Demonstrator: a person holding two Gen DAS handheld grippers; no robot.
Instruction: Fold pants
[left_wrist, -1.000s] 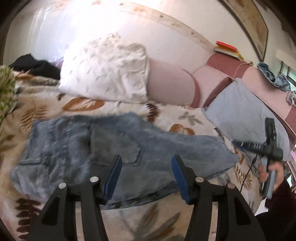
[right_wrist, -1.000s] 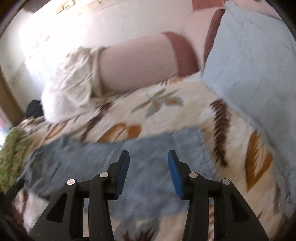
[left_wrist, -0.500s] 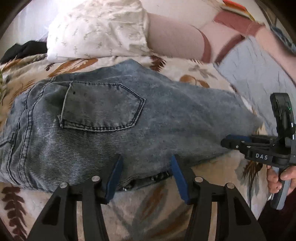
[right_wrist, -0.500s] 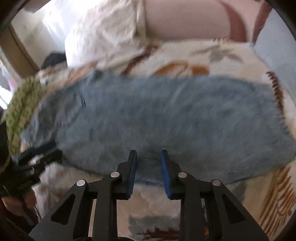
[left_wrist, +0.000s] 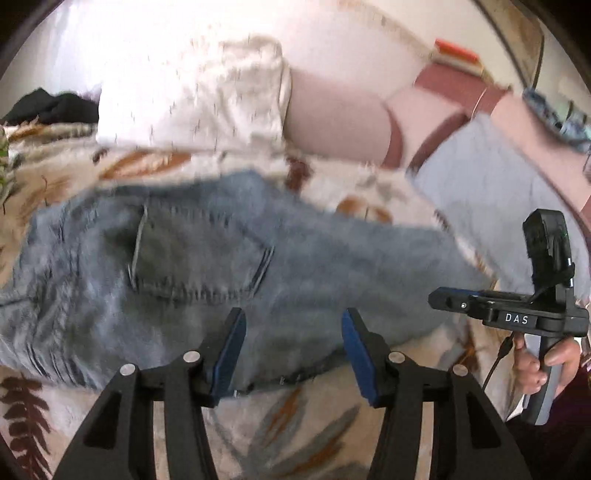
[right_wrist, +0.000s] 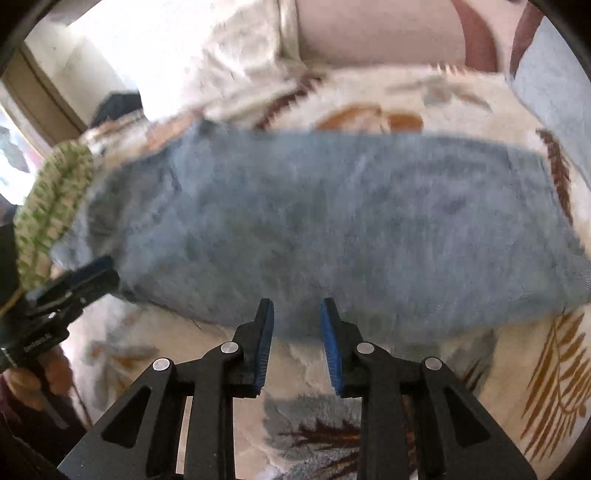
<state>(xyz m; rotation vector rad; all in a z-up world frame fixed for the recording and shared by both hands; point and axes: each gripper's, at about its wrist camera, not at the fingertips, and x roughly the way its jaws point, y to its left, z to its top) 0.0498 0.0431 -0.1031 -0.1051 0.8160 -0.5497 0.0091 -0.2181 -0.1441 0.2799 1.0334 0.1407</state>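
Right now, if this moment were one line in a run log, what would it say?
stage: reaching for near edge | jeans: flat on leaf-print blanket | left gripper: open, empty | right gripper: narrowed, gap visible, empty

Pillow (left_wrist: 192, 92) behind jeans (left_wrist: 221, 266); near bedspread (left_wrist: 295, 424) bare.

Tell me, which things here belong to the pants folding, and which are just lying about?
Part of the job:
- faded blue denim pants
- left gripper
- right gripper

Just lying about:
- white patterned pillow
- pale blue quilted cushion
- black bundle of cloth
- green-and-cream knitted piece
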